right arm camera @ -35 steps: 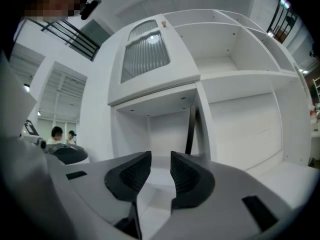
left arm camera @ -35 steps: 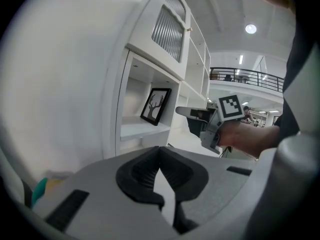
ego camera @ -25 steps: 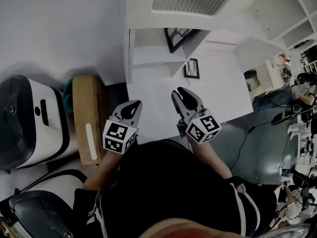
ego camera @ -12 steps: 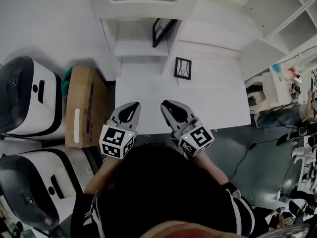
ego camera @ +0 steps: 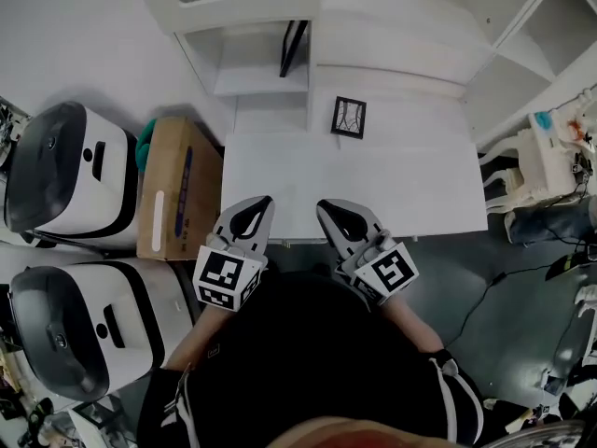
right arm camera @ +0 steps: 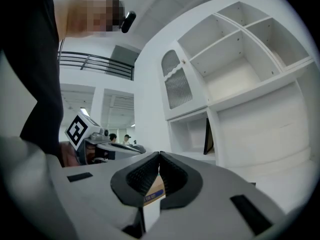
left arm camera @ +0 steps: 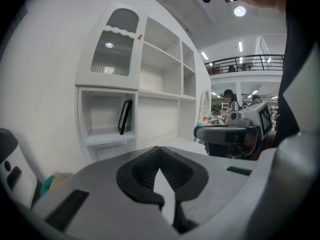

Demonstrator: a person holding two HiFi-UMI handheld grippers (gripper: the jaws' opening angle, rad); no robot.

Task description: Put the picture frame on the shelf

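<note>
A small black picture frame (ego camera: 349, 117) sits at the back of the white table (ego camera: 410, 189), at the foot of the white shelf unit (ego camera: 252, 73). A second, larger black frame (ego camera: 294, 48) stands upright in a lower shelf compartment; it also shows in the left gripper view (left arm camera: 124, 116) and the right gripper view (right arm camera: 208, 136). My left gripper (ego camera: 261, 203) and right gripper (ego camera: 326, 206) hover side by side over the table's near edge, well short of both frames. Both are shut with nothing in them, left gripper (left arm camera: 160, 149) and right gripper (right arm camera: 160, 155) alike.
A cardboard box (ego camera: 173, 189) stands on the floor left of the table. Two bulky white-and-black machines (ego camera: 65, 171) (ego camera: 84, 325) fill the left side. More white shelving (ego camera: 522, 54) lies to the right, with cables on the grey floor (ego camera: 504, 278).
The right gripper's jaws have shut on nothing. Both grippers have drawn back to the table's near edge, and the head view has swung so that more of the machines at the left shows.
</note>
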